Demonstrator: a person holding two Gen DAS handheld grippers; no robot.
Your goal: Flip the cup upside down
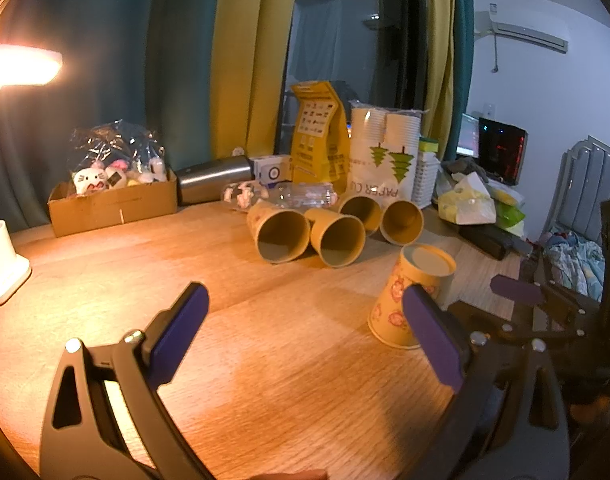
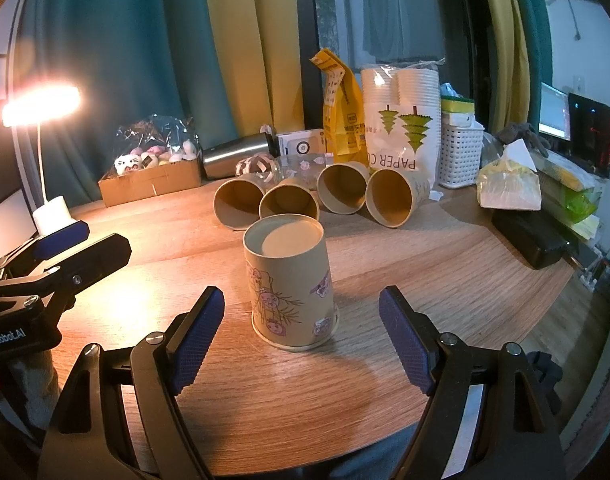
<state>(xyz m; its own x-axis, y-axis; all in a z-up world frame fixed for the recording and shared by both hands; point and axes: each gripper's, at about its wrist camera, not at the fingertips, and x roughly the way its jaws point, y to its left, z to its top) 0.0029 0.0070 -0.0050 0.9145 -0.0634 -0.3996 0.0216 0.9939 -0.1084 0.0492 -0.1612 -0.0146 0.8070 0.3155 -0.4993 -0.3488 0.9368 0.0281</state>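
The printed cup [image 2: 291, 286] stands on the desk [image 2: 445, 272] with its wide rim down and its flat base up, so by the look of it the flip is already done. It sits apart from the four cups [image 2: 317, 196] lying on their sides just behind it, mouths toward the cameras, probably waiting for the same turn. The right gripper [image 2: 301, 332] faces the cup squarely with its fingers spread wide, one on either side and neither touching the paper wall; that reads as a release or a readiness to close, and which one cannot be told. The left gripper [image 1: 305, 328] is also spread and holds nothing, off to the cup's left, likely kept clear so the right one has room.
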